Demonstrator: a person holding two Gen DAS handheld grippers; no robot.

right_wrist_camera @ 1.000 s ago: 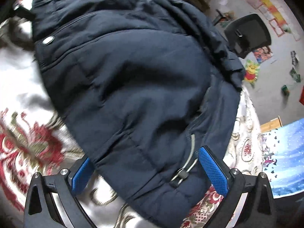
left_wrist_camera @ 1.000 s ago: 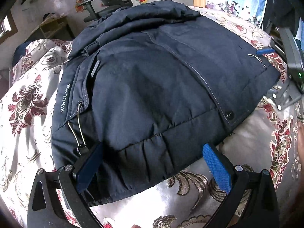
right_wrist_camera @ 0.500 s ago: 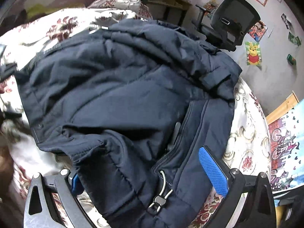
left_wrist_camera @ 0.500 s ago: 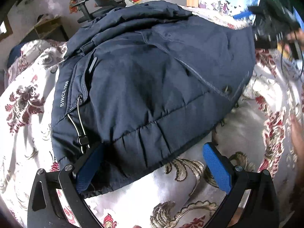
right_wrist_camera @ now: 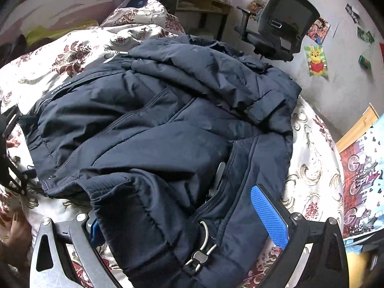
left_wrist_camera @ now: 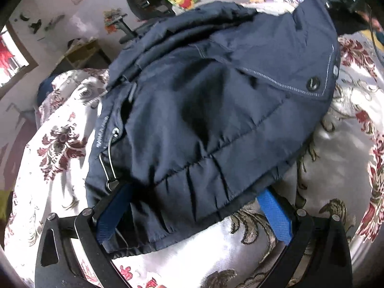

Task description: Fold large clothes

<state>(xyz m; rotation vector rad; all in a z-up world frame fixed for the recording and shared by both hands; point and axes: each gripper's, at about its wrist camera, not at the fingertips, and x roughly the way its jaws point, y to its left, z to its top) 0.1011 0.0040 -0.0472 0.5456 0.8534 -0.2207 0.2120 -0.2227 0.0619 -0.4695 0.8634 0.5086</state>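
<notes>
Navy padded jacket [left_wrist_camera: 216,124] lies bunched on a bed under a floral bedspread [left_wrist_camera: 55,153], hem edge nearest both cameras.

Left wrist view: left hand-held gripper [left_wrist_camera: 194,216] has its jaws spread wide, the hem lying across the gap and over the left blue pad; nothing pinched. Only this view shows a round snap button [left_wrist_camera: 314,83] on a stitched placket and the other gripper's blue tip at the jacket's far upper corner. Vertical white lettering beside the drawcord is too blurred to read.

Right wrist view: right hand-held gripper [right_wrist_camera: 187,223], jaws also spread, hem draped between them, cord toggle [right_wrist_camera: 199,256] in the gap. Lettering reads "SINCE 19", last digits unclear. Only here: office chair [right_wrist_camera: 278,26], Winnie-the-Pooh poster [right_wrist_camera: 316,60], cuff tab, fingers at left edge.
</notes>
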